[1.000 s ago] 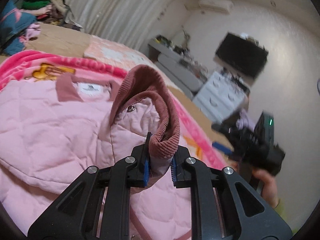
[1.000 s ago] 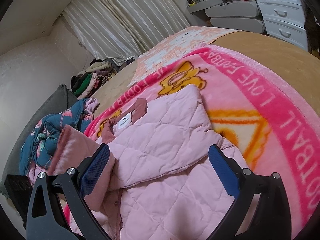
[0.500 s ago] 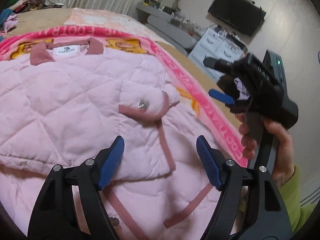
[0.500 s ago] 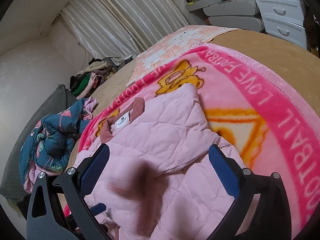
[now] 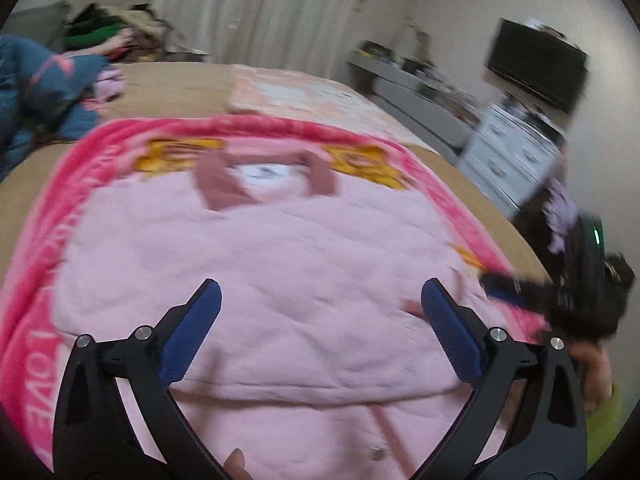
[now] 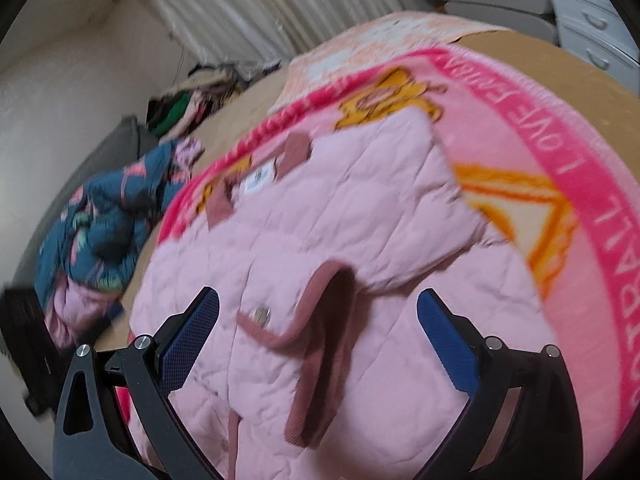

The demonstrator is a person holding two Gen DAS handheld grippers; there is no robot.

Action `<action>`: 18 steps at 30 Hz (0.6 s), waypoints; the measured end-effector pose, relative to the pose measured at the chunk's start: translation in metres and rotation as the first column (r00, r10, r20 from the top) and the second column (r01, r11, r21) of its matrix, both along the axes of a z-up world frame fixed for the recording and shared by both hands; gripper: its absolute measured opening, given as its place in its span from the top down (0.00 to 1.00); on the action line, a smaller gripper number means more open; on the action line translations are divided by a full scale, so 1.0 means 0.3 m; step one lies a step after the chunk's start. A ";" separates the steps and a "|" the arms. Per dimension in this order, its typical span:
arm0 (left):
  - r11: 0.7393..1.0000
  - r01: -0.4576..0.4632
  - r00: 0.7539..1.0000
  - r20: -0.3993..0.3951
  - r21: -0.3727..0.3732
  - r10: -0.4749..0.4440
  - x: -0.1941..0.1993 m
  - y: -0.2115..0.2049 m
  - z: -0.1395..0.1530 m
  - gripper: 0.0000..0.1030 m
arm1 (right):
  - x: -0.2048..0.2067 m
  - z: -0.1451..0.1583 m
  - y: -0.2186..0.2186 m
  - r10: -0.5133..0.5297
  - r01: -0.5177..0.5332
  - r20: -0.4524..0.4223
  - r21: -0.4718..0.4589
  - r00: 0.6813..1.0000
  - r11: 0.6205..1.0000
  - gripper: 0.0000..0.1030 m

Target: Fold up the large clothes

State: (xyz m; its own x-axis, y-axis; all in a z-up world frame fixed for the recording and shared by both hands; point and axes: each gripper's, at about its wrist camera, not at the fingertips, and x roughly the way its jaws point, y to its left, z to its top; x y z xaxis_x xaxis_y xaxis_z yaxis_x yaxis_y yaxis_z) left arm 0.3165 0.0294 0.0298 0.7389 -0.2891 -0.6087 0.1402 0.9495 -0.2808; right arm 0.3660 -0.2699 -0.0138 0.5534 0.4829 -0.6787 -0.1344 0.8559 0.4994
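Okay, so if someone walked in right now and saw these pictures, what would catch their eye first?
The pale pink quilted jacket spread in the middle of the bed, its dusty-rose cuff folded across the front. Under it lies a hot pink blanket with orange cartoon prints and white lettering. Both the left gripper and the right gripper hang open over the jacket, holding nothing.

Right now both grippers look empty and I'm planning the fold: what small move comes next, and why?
Probably lower the open right gripper onto the dark-pink cuff just beneath it and straighten it; the sleeve lies crooked across the pink jacket. The left gripper is open too.
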 end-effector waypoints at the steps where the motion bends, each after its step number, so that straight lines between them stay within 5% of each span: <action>1: 1.000 -0.022 1.000 0.001 -0.004 0.022 0.000 0.027 0.006 0.09 | 0.001 -0.016 0.024 0.013 -0.013 -0.012 -0.006 1.000 1.000 0.04; 6: 0.988 -0.148 0.989 -0.019 -0.043 0.147 0.027 0.200 0.017 0.09 | -0.004 -0.085 0.105 0.056 -0.057 -0.070 -0.011 0.996 0.998 0.04; 11: 0.969 -0.245 0.969 -0.018 -0.001 0.245 0.025 0.313 0.022 0.09 | -0.008 -0.158 0.154 0.099 -0.097 -0.147 0.020 0.984 0.995 0.04; 15: 0.956 -0.292 0.956 -0.022 0.001 0.292 0.018 0.379 0.022 0.09 | -0.034 -0.159 0.162 0.068 -0.065 -0.117 0.024 0.991 0.998 0.06; 16: 0.951 -0.309 0.951 -0.017 0.006 0.309 0.016 0.401 0.025 0.09 | -0.035 -0.158 0.165 0.067 -0.064 -0.111 0.027 0.992 0.998 0.10; 18: 0.943 -0.333 0.943 -0.014 0.004 0.333 0.008 0.425 0.030 0.09 | -0.045 -0.150 0.181 0.089 -0.087 -0.082 0.029 0.993 0.996 0.35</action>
State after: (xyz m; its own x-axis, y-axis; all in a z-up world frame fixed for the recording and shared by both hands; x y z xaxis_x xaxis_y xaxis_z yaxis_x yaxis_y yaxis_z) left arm 0.3190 0.1568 0.0388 0.7843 -0.0270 -0.6198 -0.1883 0.9415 -0.2794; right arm 0.3525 -0.2157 -0.0588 0.4498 0.5453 -0.7073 -0.1658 0.8292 0.5338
